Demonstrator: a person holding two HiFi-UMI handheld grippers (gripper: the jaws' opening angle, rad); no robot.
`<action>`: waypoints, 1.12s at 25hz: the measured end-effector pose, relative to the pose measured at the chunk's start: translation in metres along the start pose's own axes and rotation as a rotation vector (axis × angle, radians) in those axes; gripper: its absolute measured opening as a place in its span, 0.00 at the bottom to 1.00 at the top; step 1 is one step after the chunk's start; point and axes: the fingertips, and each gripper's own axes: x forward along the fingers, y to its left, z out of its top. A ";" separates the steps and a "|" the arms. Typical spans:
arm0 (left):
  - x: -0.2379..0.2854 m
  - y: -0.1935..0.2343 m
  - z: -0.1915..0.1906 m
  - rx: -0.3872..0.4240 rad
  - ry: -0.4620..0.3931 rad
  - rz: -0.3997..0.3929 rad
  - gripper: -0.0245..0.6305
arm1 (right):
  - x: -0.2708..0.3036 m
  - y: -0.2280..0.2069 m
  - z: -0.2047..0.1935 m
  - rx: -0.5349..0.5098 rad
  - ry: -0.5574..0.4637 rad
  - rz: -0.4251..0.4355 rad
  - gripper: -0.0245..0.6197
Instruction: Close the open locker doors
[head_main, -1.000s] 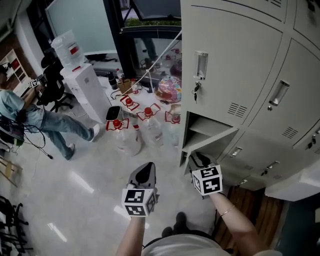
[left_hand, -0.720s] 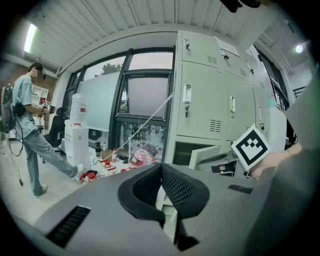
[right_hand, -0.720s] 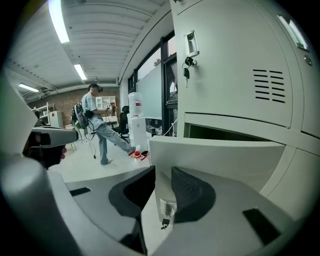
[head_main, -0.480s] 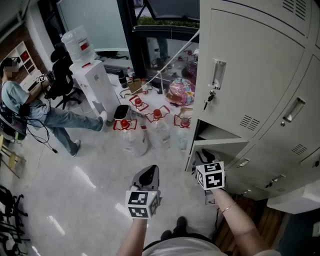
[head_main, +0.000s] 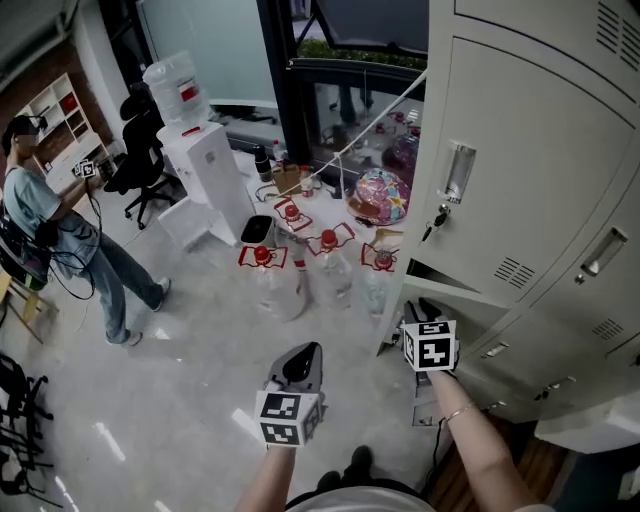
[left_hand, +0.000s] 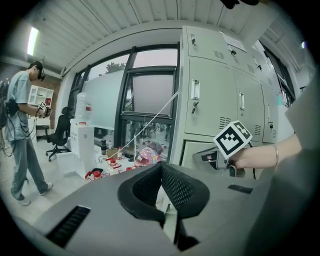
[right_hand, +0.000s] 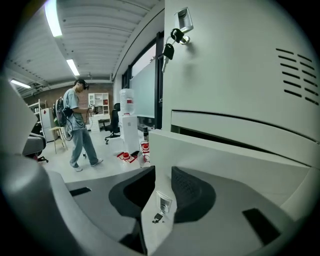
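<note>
The grey locker bank (head_main: 530, 170) fills the right of the head view. One low door (head_main: 470, 310) stands ajar, with only a narrow dark gap above it. My right gripper (head_main: 425, 305) is at that door's free edge. In the right gripper view the door's edge (right_hand: 225, 155) with its small latch runs between the pads, and the right gripper (right_hand: 161, 176) is shut on it; its jaws have just been closing. My left gripper (head_main: 300, 357) hangs over the floor, shut and holding nothing (left_hand: 161, 167).
Water bottles (head_main: 290, 275) with red carry handles stand on the floor by the locker. Behind them are a white water dispenser (head_main: 205, 170) and a colourful bag (head_main: 378, 195). Keys (head_main: 432, 222) hang in the upper door. A person (head_main: 50, 230) stands at far left.
My right gripper has swung the low door towards the locker, and the gap has narrowed. The left gripper has drifted slightly. The person at left has got to their feet.
</note>
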 end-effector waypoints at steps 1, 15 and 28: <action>0.000 0.001 0.000 0.000 -0.001 0.004 0.07 | 0.003 -0.002 0.001 -0.002 0.002 -0.004 0.18; 0.003 0.010 -0.004 0.008 0.011 0.050 0.07 | 0.039 -0.034 0.007 0.009 0.027 -0.041 0.18; 0.000 0.003 -0.007 0.012 0.006 0.025 0.07 | 0.016 -0.027 0.009 0.013 -0.006 -0.015 0.16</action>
